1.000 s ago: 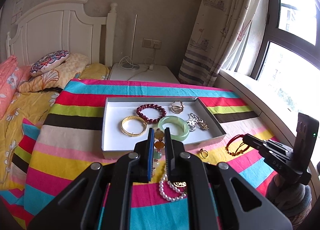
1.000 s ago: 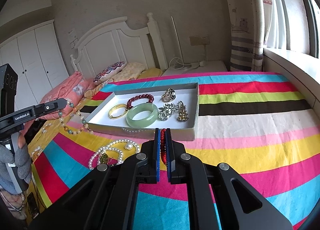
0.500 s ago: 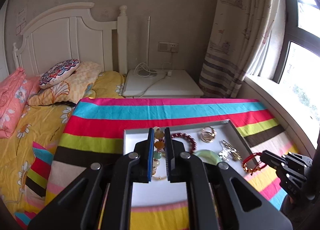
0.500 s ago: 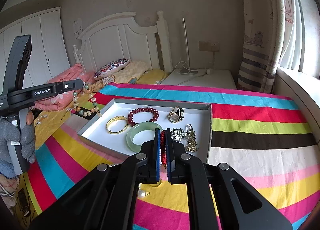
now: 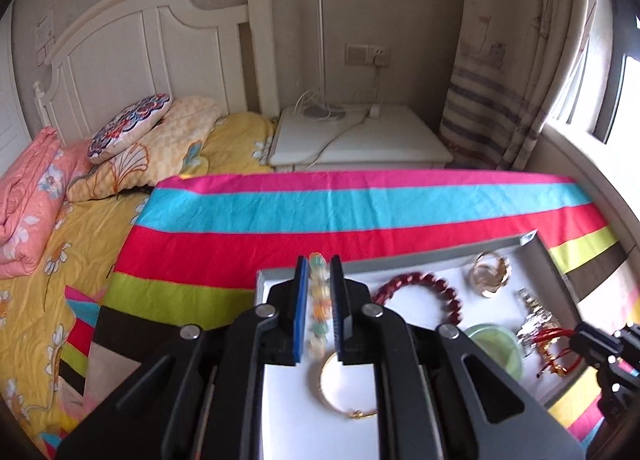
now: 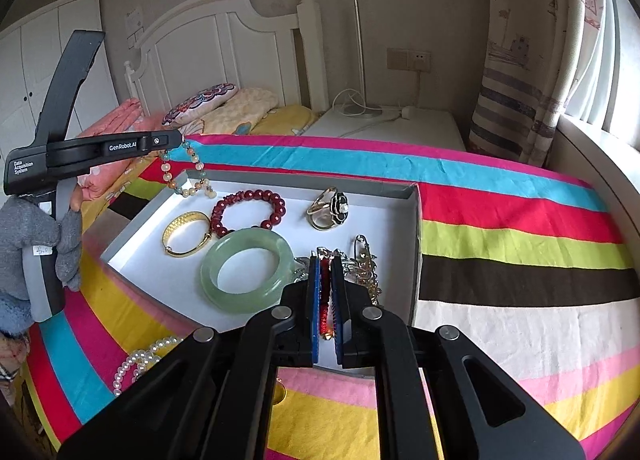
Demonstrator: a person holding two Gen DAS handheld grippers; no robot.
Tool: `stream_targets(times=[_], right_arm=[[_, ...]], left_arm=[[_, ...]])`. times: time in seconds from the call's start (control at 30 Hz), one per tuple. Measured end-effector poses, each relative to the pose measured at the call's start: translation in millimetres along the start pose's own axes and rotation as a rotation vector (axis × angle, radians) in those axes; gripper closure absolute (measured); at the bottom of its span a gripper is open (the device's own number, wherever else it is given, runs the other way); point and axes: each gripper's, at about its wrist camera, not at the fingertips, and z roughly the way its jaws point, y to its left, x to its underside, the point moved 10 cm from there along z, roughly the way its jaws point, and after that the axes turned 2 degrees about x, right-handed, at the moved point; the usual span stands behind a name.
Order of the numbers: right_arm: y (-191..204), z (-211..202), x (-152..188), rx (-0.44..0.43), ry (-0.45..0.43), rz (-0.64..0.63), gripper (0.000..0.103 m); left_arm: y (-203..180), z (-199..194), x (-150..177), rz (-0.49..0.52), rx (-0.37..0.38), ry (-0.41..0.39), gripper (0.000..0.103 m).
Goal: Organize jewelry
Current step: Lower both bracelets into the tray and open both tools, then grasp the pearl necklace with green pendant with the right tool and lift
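Note:
My left gripper (image 5: 319, 260) pinches a pastel bead bracelet (image 5: 320, 300); its jaws are opening with the beads still between them. In the right wrist view that left gripper (image 6: 180, 140) hangs the bead bracelet (image 6: 188, 176) over the far left corner of the white tray (image 6: 416, 228). My right gripper (image 6: 326, 260) is shut on a red cord bracelet (image 6: 325, 296) above the tray's near right part. The right gripper (image 5: 576, 336) and the red cord bracelet (image 5: 554, 352) also show in the left wrist view.
In the tray lie a gold bangle (image 6: 186, 234), a dark red bead bracelet (image 6: 248, 208), a jade bangle (image 6: 248, 272), a flower ring (image 6: 330, 208) and silver brooches (image 6: 364, 264). A pearl necklace (image 6: 140, 360) lies on the striped blanket (image 6: 520, 244).
Both grippers have moved forward from the near side of the blanket to over the tray, each carrying its bracelet. The pearl necklace stays behind on the blanket.

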Motion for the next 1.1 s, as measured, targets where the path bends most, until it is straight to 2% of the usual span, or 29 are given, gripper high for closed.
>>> stream_targets(times=[0.03,0.07,0.1,0.13,0.23,0.4,0.47,0.6,0.83,0.97,1.1], right_arm=[[-2.0,1.0,1.7,-0.004,0.011,0.012,0.086],[-3.4,0.6,3.4,-0.011,0.015,0.025,0.079],[-4.8,-0.9,3.1,-0.016,0.009,0.035,0.063],[-6.3,-4.6,2.0,-0.02,-0.006,0.046,0.055],[-9.3,-20.2,-2.9,-0.035,-0.05,0.079,0.055],[-11.1,-49.5,-7.3,-0.063,-0.117,0.113,0.055],[-10.6,-58.4,-2.5,-0.063,-0.126,0.111,0.053],[-10.8,-66.9,15.7,-0.055,-0.115,0.103,0.053],[-1.8,-69.4,50.8,-0.06,-0.036,0.099,0.053],[32.5,-63.9,68.3,-0.096,0.042,0.022,0.053],[68.6,-58.4,86.0,-0.133,0.1,-0.064,0.053]], left_arm=[[2.9,2.6,5.3,0.0,-0.011,0.01,0.067],[7.0,2.3,8.2,-0.002,-0.029,0.002,0.047],[12.1,0.8,10.3,-0.003,-0.048,-0.01,0.04],[16.7,-1.7,13.3,-0.005,-0.061,-0.019,0.04],[26.1,-8.5,22.3,-0.023,-0.052,-0.013,0.039],[33.3,-43.7,39.5,-0.048,-0.051,-0.063,0.017],[31.2,-62.9,53.8,-0.067,-0.027,-0.074,0.012],[24.7,-92.6,89.6,-0.05,-0.02,-0.057,0.007],[7.1,-120.9,153.4,0.009,-0.042,-0.021,0.006],[5.1,-123.1,174.8,0.031,-0.05,0.002,0.006],[9.9,-123.1,185.4,0.012,-0.038,0.012,0.006]])
